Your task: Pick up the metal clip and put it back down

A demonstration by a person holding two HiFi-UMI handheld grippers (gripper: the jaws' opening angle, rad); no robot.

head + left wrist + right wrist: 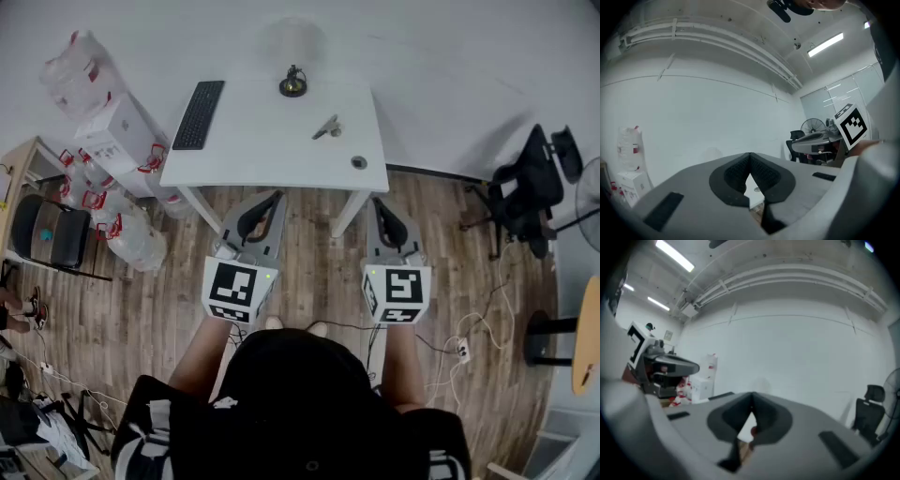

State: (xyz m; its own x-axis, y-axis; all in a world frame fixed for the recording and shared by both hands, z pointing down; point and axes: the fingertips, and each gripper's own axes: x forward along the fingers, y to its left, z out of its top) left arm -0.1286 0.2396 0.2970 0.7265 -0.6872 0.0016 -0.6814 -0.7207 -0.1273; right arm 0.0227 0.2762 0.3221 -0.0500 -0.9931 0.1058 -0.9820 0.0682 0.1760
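Note:
The metal clip (327, 127) lies on the white table (272, 150), right of its middle, with nothing touching it. Both grippers hang over the wooden floor in front of the table, short of its near edge and pointing level toward it. My left gripper (272, 199) is shut, its tips meeting with nothing between them (750, 157). My right gripper (381, 204) is also shut and empty (752, 395). The clip sits well ahead of the right gripper's tips and slightly to their left.
The table also bears a black keyboard (199, 114) at its left, a dark bell-shaped object (292, 84) at the back and a small round thing (359, 162) near the front right. Water bottles and a box (112, 141) stand at the left, an office chair (530, 192) at the right.

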